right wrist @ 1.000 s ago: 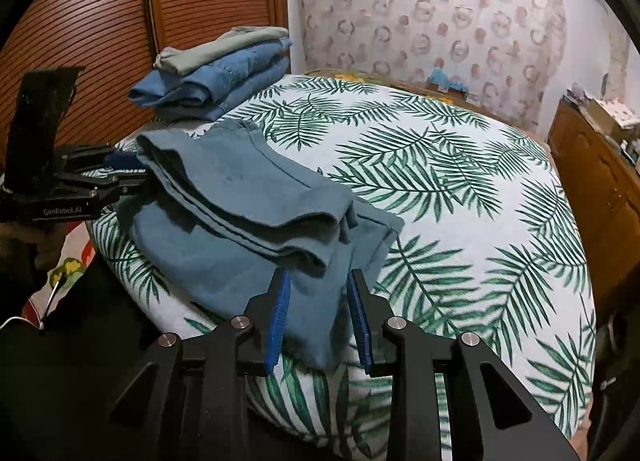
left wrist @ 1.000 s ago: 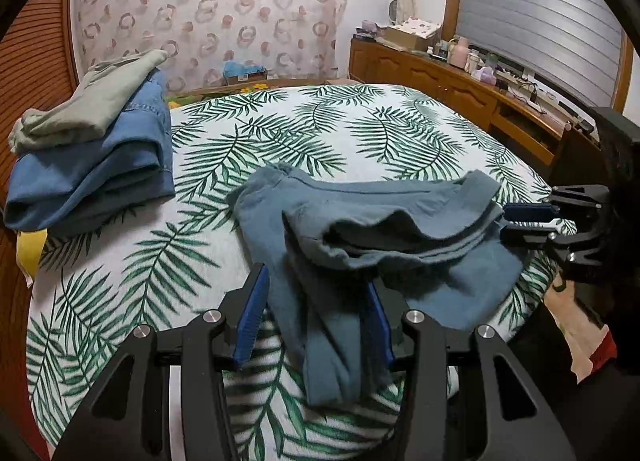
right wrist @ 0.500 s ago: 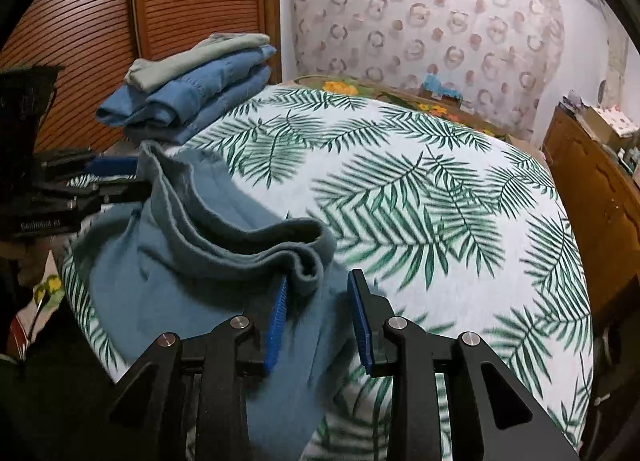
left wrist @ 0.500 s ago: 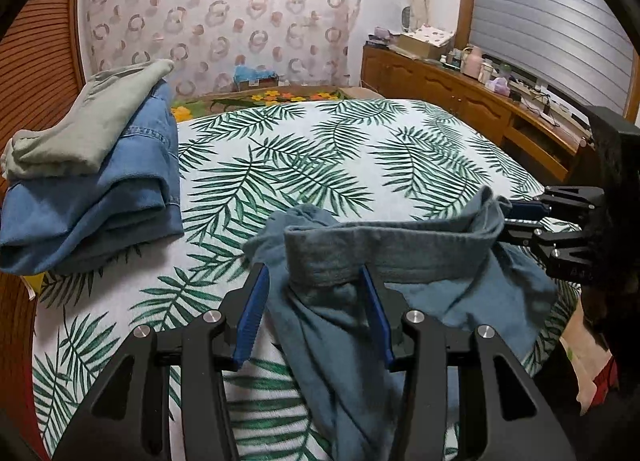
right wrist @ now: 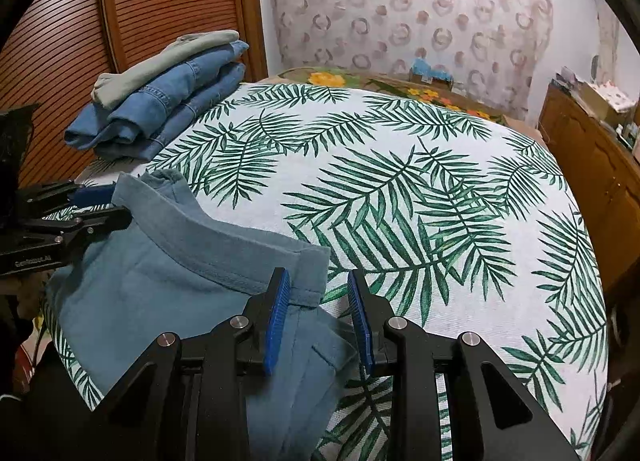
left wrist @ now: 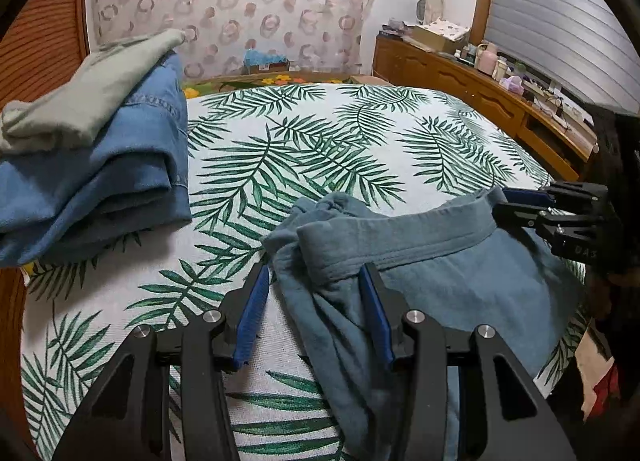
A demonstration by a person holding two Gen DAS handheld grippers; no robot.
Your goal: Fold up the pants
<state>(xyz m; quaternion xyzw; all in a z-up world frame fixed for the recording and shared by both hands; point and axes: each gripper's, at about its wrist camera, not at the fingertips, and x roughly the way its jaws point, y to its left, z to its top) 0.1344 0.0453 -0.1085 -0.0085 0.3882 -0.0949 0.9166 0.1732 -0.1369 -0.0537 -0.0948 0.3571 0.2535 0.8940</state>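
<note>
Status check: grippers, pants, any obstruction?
Both holding: left gripper, right gripper each clamp one waistband end. Blue pants stretched taut between, rest trailing on bed. Nothing in way; folded stack sits apart.

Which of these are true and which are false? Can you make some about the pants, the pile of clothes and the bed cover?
1. The teal pants lie on a leaf-print bed cover. True.
2. The pile of folded clothes has a red sweater on top. False: a pale green garment lies on top of blue denim.
3. The left gripper and the right gripper are at opposite ends of the pants' waistband. True.
4. The pants sit on top of the folded pile. False: they lie apart from it, near the bed's edge.
5. The bed cover shows blue stars. False: it shows green leaves on white.
</note>
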